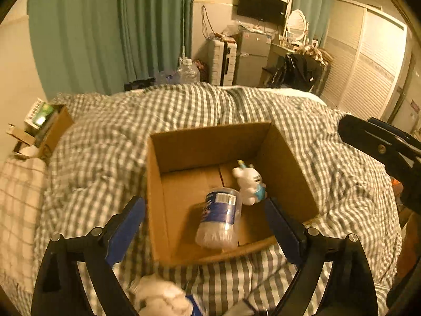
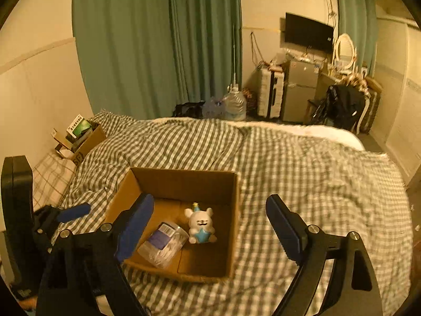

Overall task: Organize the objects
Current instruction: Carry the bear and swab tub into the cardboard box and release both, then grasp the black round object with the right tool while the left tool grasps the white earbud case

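An open cardboard box [image 1: 286, 163] [image 2: 231, 210] sits on a checked bed cover. Inside lie a clear tub with a blue label [image 1: 219, 218] [image 2: 164, 245] on its side and a white toy mouse holding a blue star [image 1: 250, 184] [image 2: 201, 226]. My left gripper [image 1: 205, 210] is open and empty, above the box's near edge with the tub between its fingers in view. My right gripper [image 2: 210, 221] is open and empty, above the box's near right part. A white fluffy thing [image 1: 160, 297] lies on the cover below the left gripper.
The checked bed cover [image 2: 315, 184] spreads all around the box. A smaller cardboard box with books [image 2: 81, 139] stands at the bed's far left by the wall. Beyond the bed are green curtains, a water jug [image 2: 235, 105], a suitcase and a small fridge.
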Motion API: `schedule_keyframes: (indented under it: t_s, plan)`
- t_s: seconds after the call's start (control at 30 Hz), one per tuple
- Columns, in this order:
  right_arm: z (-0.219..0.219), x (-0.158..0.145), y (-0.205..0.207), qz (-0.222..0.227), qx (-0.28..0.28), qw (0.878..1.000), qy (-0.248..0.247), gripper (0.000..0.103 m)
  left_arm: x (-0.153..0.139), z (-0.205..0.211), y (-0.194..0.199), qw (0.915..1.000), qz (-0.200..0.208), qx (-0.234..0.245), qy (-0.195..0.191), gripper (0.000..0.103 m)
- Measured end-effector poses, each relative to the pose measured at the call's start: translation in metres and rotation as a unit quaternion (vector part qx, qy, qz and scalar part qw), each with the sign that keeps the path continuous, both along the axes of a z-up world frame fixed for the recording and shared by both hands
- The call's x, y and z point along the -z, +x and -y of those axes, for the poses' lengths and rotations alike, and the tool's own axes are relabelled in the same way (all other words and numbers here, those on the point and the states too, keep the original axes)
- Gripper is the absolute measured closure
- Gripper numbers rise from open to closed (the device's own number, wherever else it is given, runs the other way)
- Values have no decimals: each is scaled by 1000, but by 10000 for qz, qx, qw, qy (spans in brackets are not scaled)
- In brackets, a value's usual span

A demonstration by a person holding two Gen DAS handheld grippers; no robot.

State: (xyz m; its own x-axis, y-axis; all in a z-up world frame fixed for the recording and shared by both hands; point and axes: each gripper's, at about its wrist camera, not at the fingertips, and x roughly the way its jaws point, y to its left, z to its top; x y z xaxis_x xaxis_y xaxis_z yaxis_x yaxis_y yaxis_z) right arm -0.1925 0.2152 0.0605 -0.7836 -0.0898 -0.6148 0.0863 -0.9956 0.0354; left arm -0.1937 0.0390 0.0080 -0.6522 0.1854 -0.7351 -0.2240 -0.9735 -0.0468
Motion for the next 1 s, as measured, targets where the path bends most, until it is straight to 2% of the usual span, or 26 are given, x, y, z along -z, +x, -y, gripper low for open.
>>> schedule_keyframes:
  t_s: [0.23,0.47,0.57,0.7,0.87,1.0]
  plan:
    - [-4,-49,70,-183,61,9991,367,15,-51,14,60,9986,-403,-331,-122,8]
    - [-6,-58,140,-209,27,9987,473,15,-60,33,116,9970,-556,-503,-213,8]
    - [-1,-48,160,-135,-47,9988,472,15,-51,45,133,9965,-522,-610,-216,8]
    - [5,-22,177,8,-150,9988,468,14,-23,67,149,9943,-345,-978,-230,8]
    - [14,29,180,293,-195,9980,518,14,23,76,163,9913,-112,-1215,-500,8]
    - [23,69,174,587,-286,9952,729,14,66,73,173,9907,241,-1126,-729,8]
